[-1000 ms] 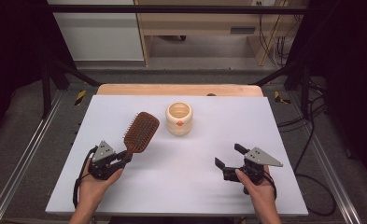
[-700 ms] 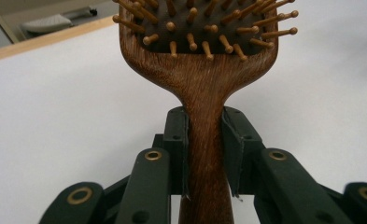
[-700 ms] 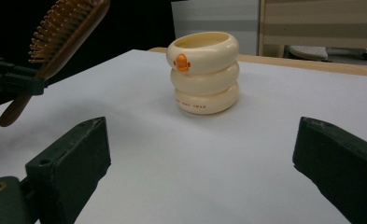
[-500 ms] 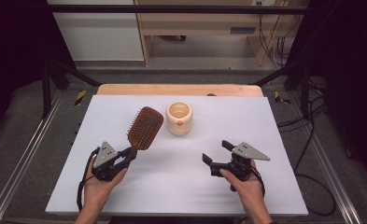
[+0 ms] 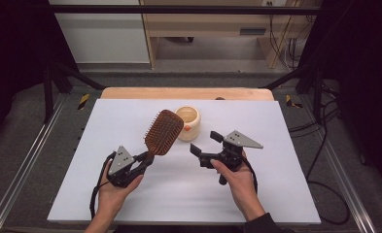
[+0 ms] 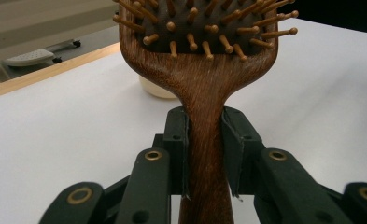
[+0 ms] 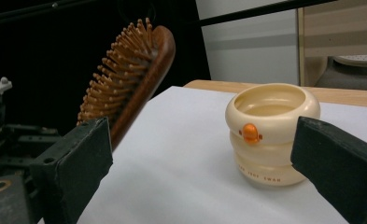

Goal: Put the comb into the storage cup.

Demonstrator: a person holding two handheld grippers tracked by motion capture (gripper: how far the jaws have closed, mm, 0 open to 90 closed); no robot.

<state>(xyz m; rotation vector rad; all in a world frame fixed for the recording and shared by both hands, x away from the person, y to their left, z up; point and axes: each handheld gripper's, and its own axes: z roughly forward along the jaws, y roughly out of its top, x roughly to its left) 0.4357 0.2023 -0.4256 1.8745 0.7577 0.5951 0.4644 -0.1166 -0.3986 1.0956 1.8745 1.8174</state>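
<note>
The left gripper (image 6: 204, 154) clamps the hairbrush (image 5: 163, 131) by its handle, head raised beyond the jaws. The right gripper (image 7: 202, 154) gapes wide toward the cream pot (image 7: 271, 133), apparently not touching; the brush head stands beside its left jaw.

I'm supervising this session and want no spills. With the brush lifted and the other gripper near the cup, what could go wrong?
The left gripper grips the hairbrush only at its narrow handle, so the heavy head might pivot or slip. The brush head hangs close by the cream cup and could knock it. The open right gripper could nudge the cup while closing in.
</note>
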